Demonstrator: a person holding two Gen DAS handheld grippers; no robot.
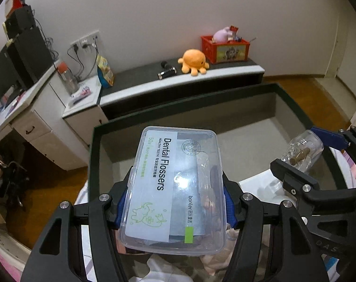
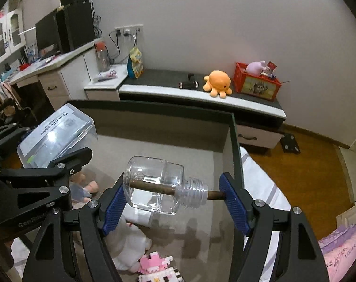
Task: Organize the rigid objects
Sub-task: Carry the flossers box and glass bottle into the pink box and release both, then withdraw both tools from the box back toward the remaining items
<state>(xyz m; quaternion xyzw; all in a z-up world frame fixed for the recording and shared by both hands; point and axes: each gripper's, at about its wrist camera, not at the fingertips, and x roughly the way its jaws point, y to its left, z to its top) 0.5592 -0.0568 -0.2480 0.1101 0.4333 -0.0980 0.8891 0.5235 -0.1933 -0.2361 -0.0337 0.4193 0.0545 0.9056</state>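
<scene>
1. Clear plastic rectangular floss box (image 1: 175, 188), labelled "Dental Flossers", sits clamped by its long sides in our left claw (image 1: 175, 199).
2. Our right claw (image 2: 173, 197) grips a transparent squarish bottle (image 2: 159, 184) lying sideways, a brown stick (image 2: 154, 187) through its neck.
3. Both hang over the dark-rimmed grey open storage box (image 2: 236, 141).
4. Beyond, an orange plush octopus (image 2: 219, 83) rests on the low table (image 2: 173, 92).

The room is lit softly from above, a bit dim and yellowish. A bright white spot shines on the clear box lid (image 1: 175, 183). The clear bottle (image 2: 159, 185) casts soft shadows below. Edges bend round and go black in corners. Far things look slightly fuzzy.
</scene>
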